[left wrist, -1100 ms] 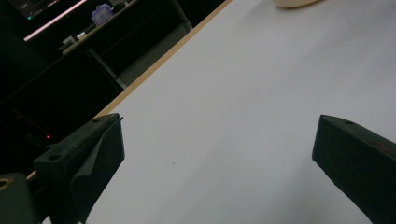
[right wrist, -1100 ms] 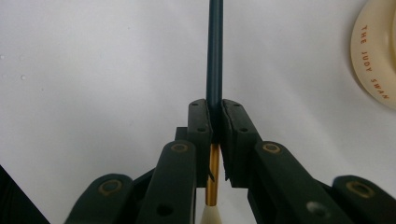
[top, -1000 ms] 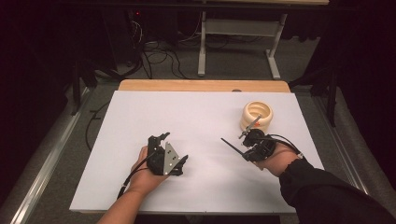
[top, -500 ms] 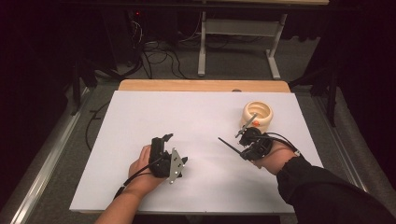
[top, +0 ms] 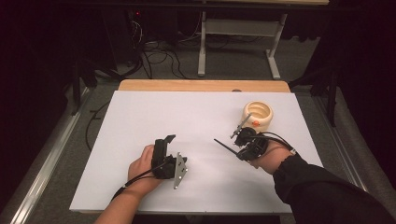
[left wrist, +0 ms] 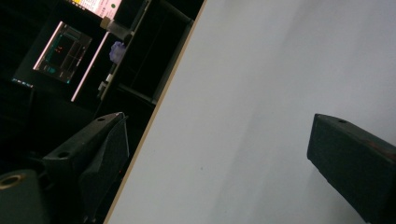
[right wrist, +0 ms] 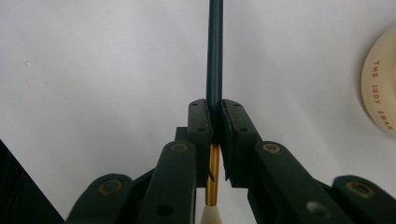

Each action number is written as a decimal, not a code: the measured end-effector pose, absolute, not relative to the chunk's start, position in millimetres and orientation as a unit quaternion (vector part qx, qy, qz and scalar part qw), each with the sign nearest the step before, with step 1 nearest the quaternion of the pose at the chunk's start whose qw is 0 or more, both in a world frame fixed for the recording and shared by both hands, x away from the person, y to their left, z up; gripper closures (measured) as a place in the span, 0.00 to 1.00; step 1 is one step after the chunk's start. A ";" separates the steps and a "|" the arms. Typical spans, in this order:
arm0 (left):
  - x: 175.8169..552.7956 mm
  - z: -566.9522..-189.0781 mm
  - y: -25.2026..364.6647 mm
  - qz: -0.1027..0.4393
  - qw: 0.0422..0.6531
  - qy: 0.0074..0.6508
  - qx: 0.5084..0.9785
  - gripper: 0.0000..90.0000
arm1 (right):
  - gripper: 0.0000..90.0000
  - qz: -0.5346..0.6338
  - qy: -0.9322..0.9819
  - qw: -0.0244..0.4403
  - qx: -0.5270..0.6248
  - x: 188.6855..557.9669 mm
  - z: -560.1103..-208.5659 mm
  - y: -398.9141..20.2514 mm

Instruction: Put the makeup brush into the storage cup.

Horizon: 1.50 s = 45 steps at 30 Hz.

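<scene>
We hold the dark-handled brush clamped between our right gripper's fingers near the surface's right edge, beside the cream holder, while our left gripper idles, fingers apart; next, we judge, comes steering the brush to the holder.

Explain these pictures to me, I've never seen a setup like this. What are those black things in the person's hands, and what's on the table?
A person sits at a white table, seen from overhead, holding black hand-held tongs in each hand. The other two pictures come from cameras riding on those tongs. The left tongs stand open and hold nothing. The right tongs are shut on a thin dark brush with a gold band and a pale end. Beside them on the table sits a cream-coloured round holder.
</scene>
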State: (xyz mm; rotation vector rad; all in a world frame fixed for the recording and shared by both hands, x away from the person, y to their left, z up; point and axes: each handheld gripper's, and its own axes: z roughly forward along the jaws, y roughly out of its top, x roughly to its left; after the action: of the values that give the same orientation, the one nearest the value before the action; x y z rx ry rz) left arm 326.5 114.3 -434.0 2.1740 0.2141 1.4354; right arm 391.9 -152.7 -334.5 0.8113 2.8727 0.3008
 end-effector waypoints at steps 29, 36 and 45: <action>320.6 -439.7 106.4 0.568 0.224 0.020 0.792 0.16 | 0.95 0.079 0.976 0.047 0.198 385.1 -336.5 -100.8; 318.6 -441.9 104.0 0.569 0.214 0.003 0.794 0.21 | 0.95 0.075 0.980 0.039 0.182 382.3 -339.0 -87.5; 316.2 -444.1 102.1 0.565 0.212 -0.011 0.797 0.31 | 0.95 0.074 0.982 0.033 0.170 381.0 -342.4 -75.4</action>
State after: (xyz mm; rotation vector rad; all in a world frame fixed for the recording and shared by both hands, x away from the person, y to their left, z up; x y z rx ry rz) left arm 316.2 102.1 -444.1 2.2150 -0.0300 1.5703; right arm 381.0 -75.4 -342.4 0.5230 3.0227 0.2263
